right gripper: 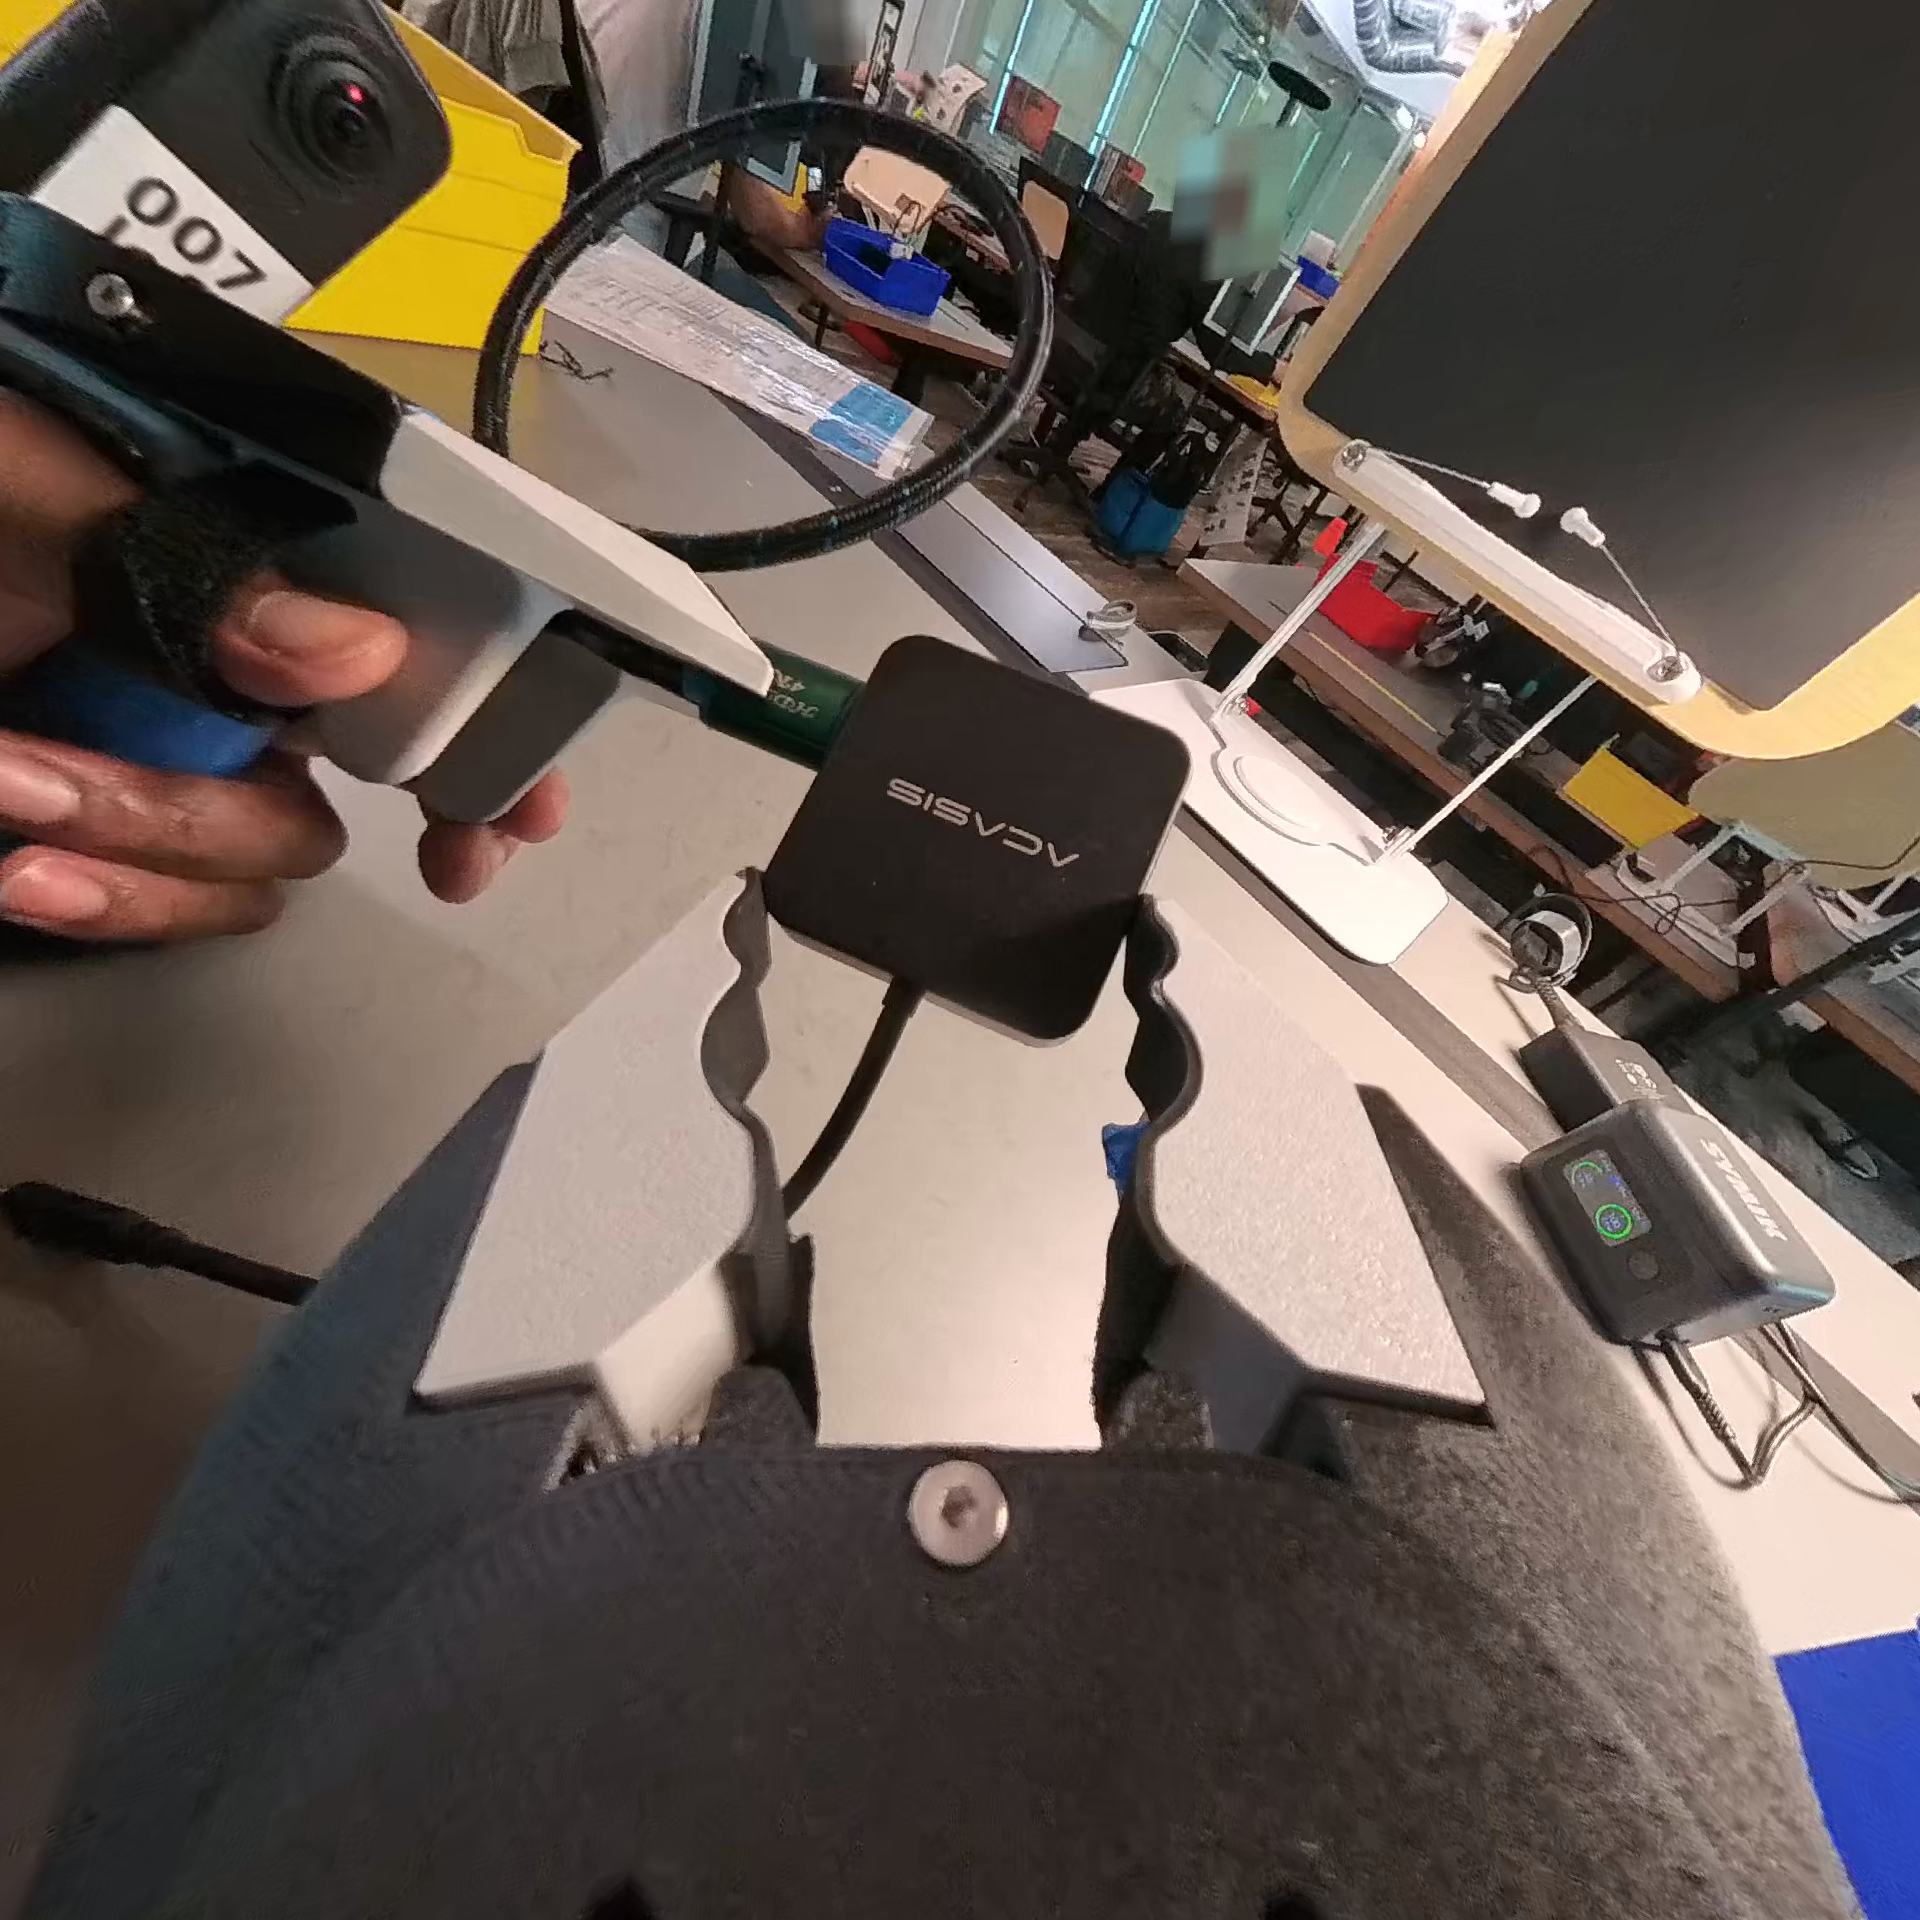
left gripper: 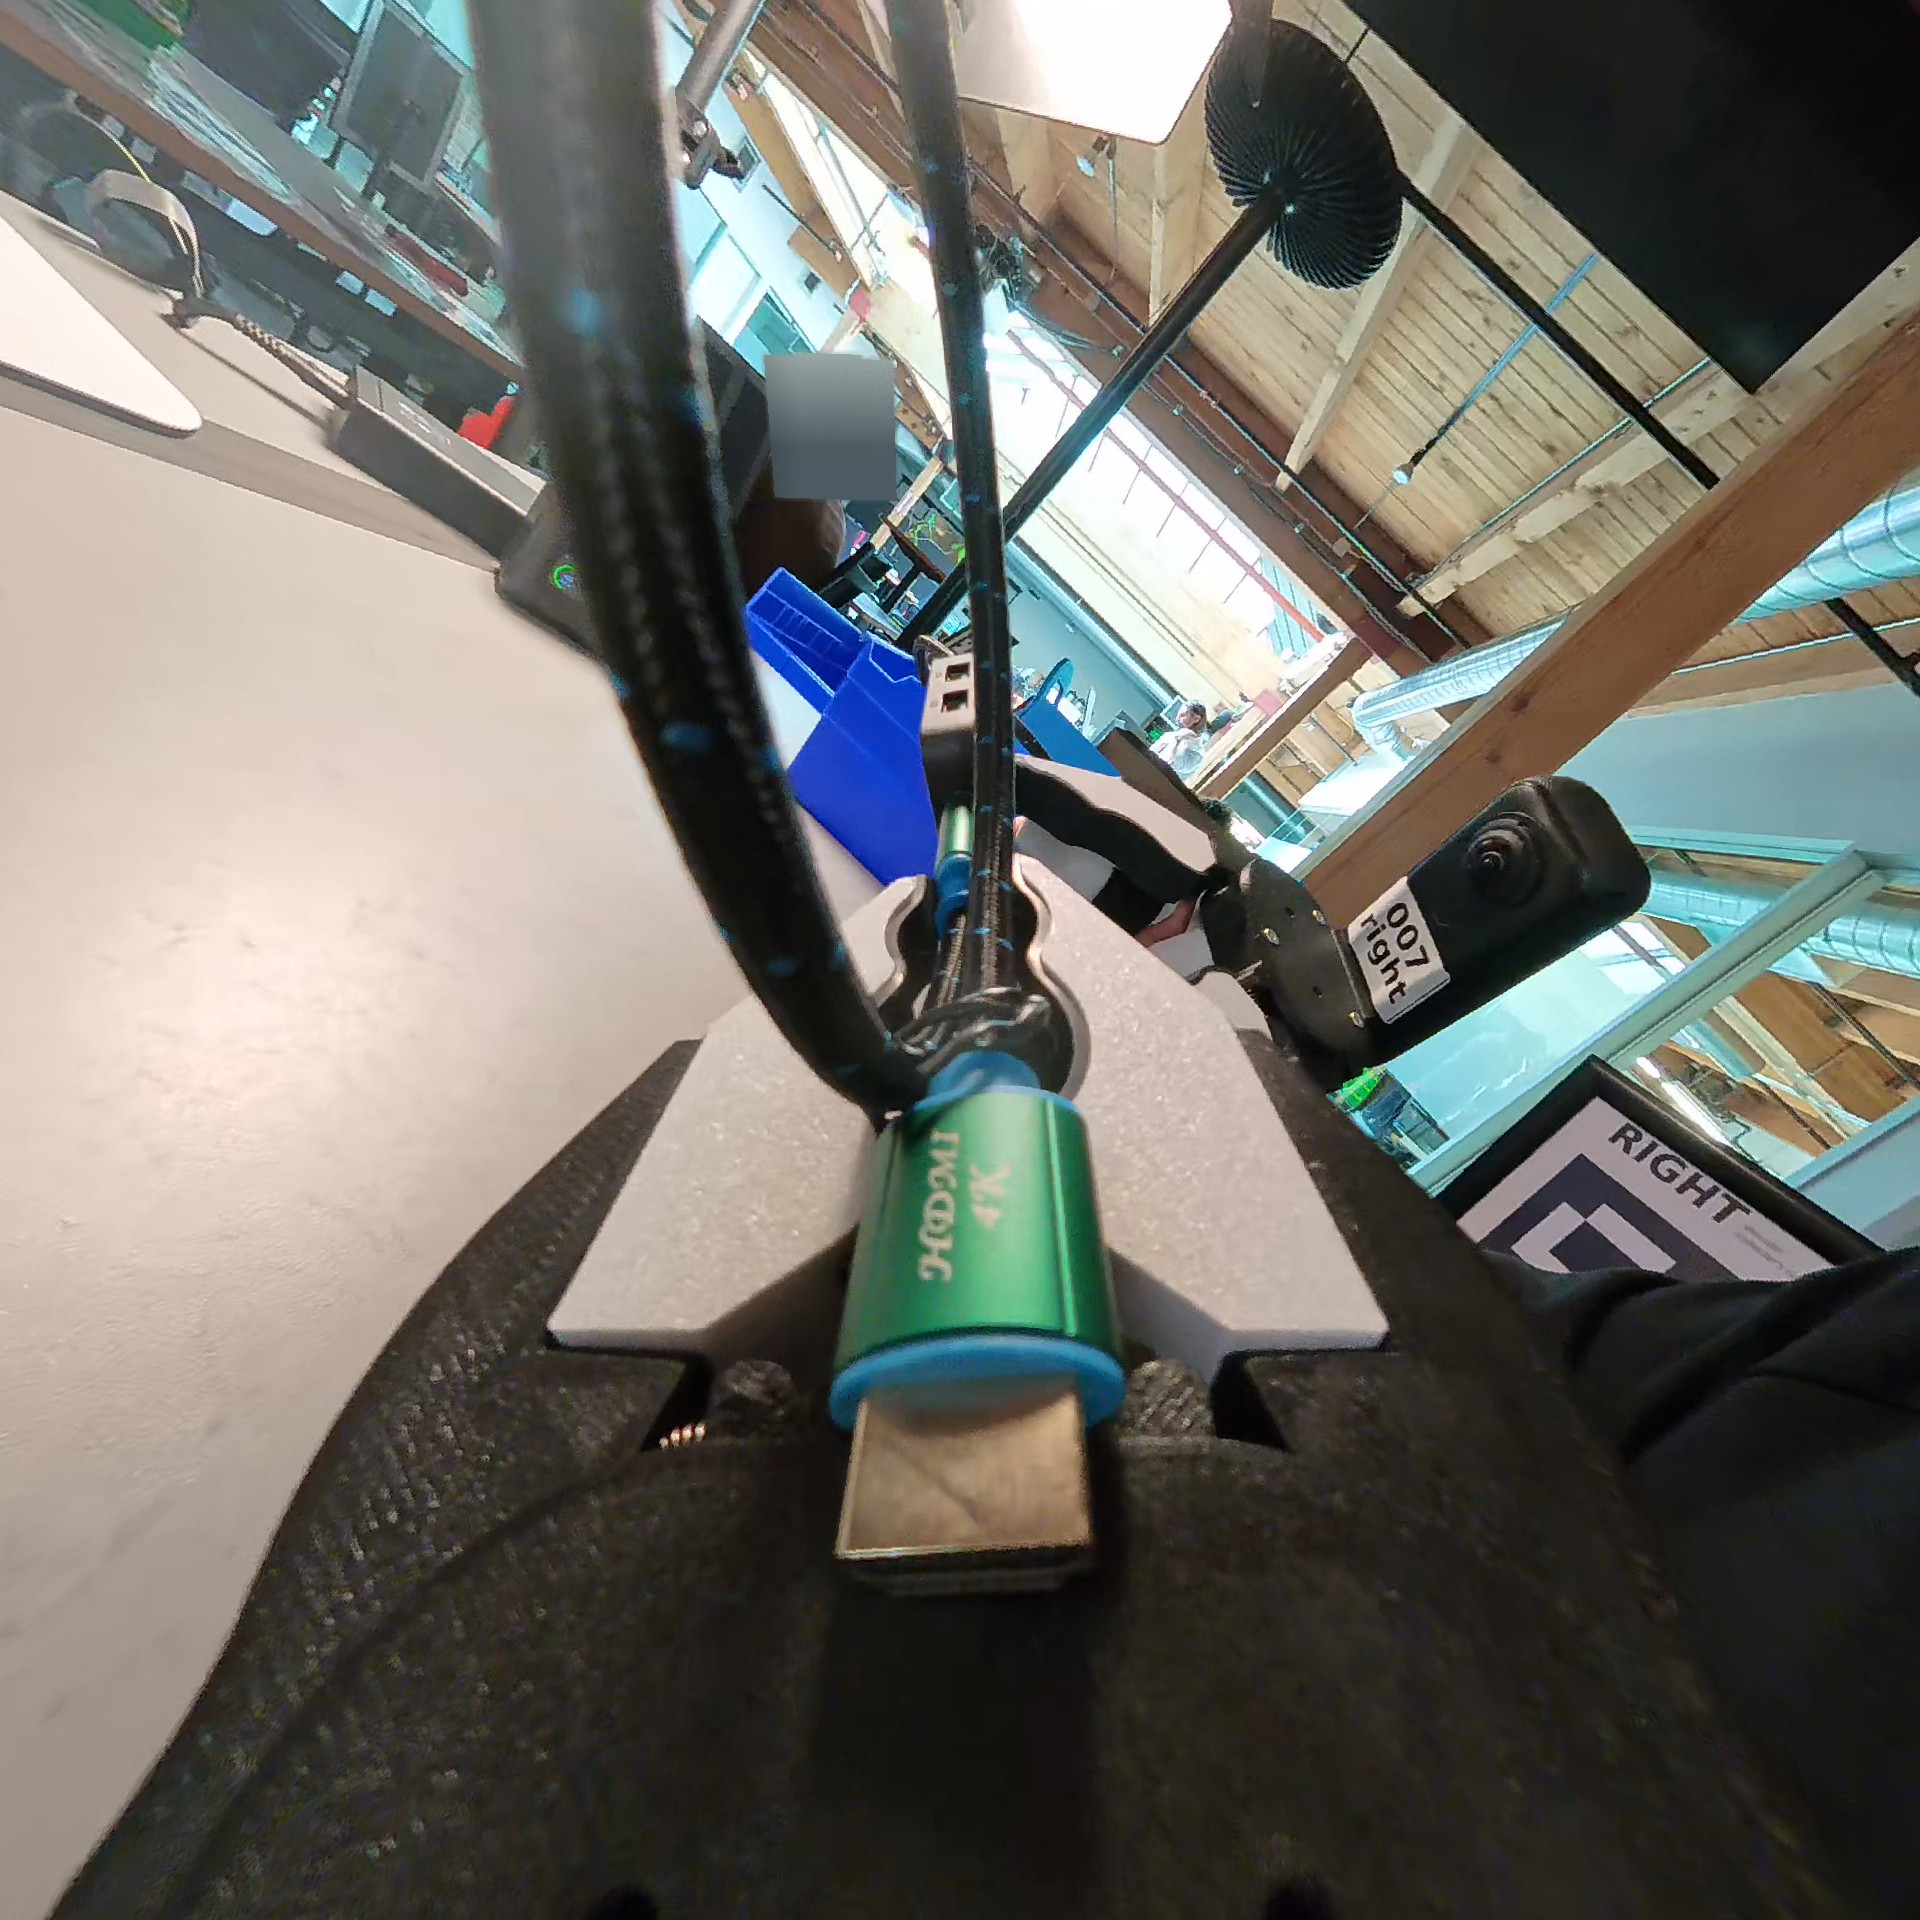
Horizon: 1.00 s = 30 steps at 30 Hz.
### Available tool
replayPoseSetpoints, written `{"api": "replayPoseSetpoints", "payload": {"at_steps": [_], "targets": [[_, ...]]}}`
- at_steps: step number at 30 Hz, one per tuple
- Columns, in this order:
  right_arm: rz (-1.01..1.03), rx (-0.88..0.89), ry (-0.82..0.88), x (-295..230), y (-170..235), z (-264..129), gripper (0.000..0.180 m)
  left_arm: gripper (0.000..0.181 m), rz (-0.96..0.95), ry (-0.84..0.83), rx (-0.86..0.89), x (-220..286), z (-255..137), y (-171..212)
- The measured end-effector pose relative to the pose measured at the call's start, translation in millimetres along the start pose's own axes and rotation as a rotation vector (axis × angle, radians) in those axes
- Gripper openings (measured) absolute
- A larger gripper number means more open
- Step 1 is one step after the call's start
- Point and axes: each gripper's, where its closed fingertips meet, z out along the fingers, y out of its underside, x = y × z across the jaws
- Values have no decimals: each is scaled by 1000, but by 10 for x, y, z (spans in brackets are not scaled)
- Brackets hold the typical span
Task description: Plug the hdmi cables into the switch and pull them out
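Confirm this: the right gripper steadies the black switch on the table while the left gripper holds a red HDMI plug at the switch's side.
One detail is wrong: the plug is green, not red, as the right wrist view shows. The rest stands: the right gripper has a finger on each side of the black switch on the table, and the left gripper holds the plug at the switch's side.

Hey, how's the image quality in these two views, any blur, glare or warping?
Left wrist view: strong fisheye bend, the bright ceiling panel blown out, the near green plug fairly sharp, the background soft. Right wrist view: the same warping at the edges, the black switch crisp, a person's hand slightly blurred, soft shadow under the switch.
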Motion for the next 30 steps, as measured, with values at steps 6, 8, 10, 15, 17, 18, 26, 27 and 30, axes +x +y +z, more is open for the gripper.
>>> {"api": "replayPoseSetpoints", "payload": {"at_steps": [6,8,10,15,17,18,26,27,30], "targets": [[-16,10,-26,-12,25,-9,71,12,-20,4,-2,-16,1,-5],[-34,-20,-43,-7,98,3,70,13,-12,-10,-17,-37,13,11],[-45,-63,-34,-6,158,43,70,14,5,-36,-9,-65,20,-2],[3,-103,27,-46,168,152,91,13,-2,-38,24,-68,-1,-51],[24,-81,92,10,109,162,82,12,-15,-10,9,-37,8,-33],[28,-69,110,26,80,152,79,13,-25,9,-2,-19,14,-22],[-164,-83,316,394,-107,-306,78,50,-38,144,-121,115,69,90],[-172,-92,342,470,-136,-432,78,53,-28,158,-127,137,71,97],[-142,-80,426,810,-307,-944,77,53,4,167,-105,164,54,53]]}}
